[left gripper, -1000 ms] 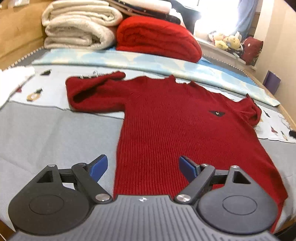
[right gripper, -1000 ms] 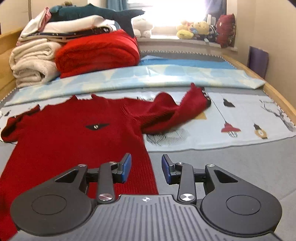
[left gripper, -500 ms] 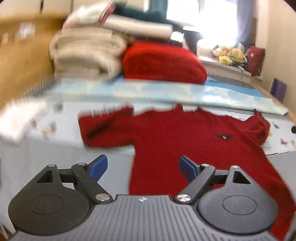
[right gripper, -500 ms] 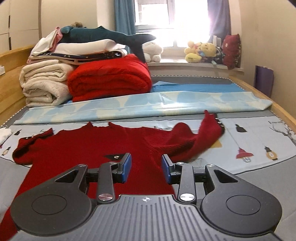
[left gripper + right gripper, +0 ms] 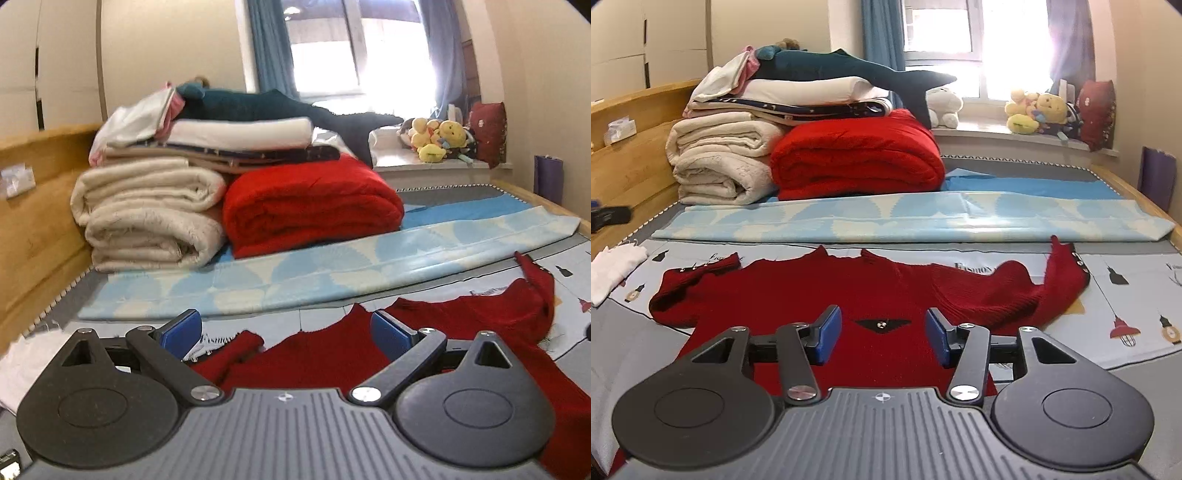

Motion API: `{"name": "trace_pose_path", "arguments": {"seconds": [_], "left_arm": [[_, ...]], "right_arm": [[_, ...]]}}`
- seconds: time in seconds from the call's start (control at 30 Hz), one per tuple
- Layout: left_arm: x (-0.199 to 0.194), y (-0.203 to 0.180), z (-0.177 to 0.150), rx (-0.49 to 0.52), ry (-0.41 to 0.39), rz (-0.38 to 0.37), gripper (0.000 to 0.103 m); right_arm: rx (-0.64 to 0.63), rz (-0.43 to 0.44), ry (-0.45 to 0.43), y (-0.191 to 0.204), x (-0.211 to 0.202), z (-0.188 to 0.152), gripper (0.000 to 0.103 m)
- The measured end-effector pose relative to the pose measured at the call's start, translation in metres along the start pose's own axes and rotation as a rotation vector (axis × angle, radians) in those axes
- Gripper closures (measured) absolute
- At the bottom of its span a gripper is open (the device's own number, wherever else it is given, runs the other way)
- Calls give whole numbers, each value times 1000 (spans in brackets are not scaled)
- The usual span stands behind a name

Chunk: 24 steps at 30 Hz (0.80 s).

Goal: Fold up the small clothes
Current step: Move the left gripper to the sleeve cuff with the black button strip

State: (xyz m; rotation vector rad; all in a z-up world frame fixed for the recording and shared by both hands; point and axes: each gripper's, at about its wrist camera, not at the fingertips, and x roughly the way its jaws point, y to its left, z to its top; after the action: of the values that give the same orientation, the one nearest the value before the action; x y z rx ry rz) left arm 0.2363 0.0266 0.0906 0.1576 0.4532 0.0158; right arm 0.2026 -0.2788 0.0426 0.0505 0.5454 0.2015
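Observation:
A small dark red knitted sweater [image 5: 849,291] lies flat, front up, on the printed sheet of the bed, with a black diamond badge [image 5: 882,325] on its chest. Its left sleeve [image 5: 690,284] is bent short; its right sleeve [image 5: 1052,284] is folded back on itself. My right gripper [image 5: 882,338] hovers above the chest, its jaws opening, with nothing held between them. In the left wrist view my left gripper [image 5: 288,334] hangs above the collar and left shoulder of the sweater [image 5: 325,354], jaws opening wide and empty.
Folded cream blankets [image 5: 720,166], a red blanket [image 5: 857,158] and a stack with a plush shark [image 5: 827,66] sit at the head of the bed. A light blue folded sheet [image 5: 905,221] crosses behind the sweater. A white cloth [image 5: 613,266] lies at left. Wooden bed rails run along both sides.
Both grippers rose and tilted up, so more of the room shows. The right gripper's jaws spread wider and moved left over the chest. The left gripper's jaws widened slightly. The sweater stayed put.

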Motion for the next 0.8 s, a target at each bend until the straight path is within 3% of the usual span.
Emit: {"name": "trace_pose_path", "arguments": {"seconds": [0.13, 0.33, 0.43, 0.63, 0.8], "left_arm": [[43, 11, -13, -44, 146, -15, 4], [61, 35, -12, -102, 140, 15, 6], [68, 46, -10, -128, 146, 26, 15], [80, 51, -10, -136, 174, 42, 36], [96, 52, -15, -119, 211, 55, 50]], "right_arm": [[-56, 0, -5, 12, -1, 5, 50], [-196, -16, -23, 40, 9, 20, 52], [-199, 8, -31, 59, 20, 43, 56], [-238, 82, -128, 103, 46, 98, 58], [-270, 87, -153, 110, 80, 86, 63]]}}
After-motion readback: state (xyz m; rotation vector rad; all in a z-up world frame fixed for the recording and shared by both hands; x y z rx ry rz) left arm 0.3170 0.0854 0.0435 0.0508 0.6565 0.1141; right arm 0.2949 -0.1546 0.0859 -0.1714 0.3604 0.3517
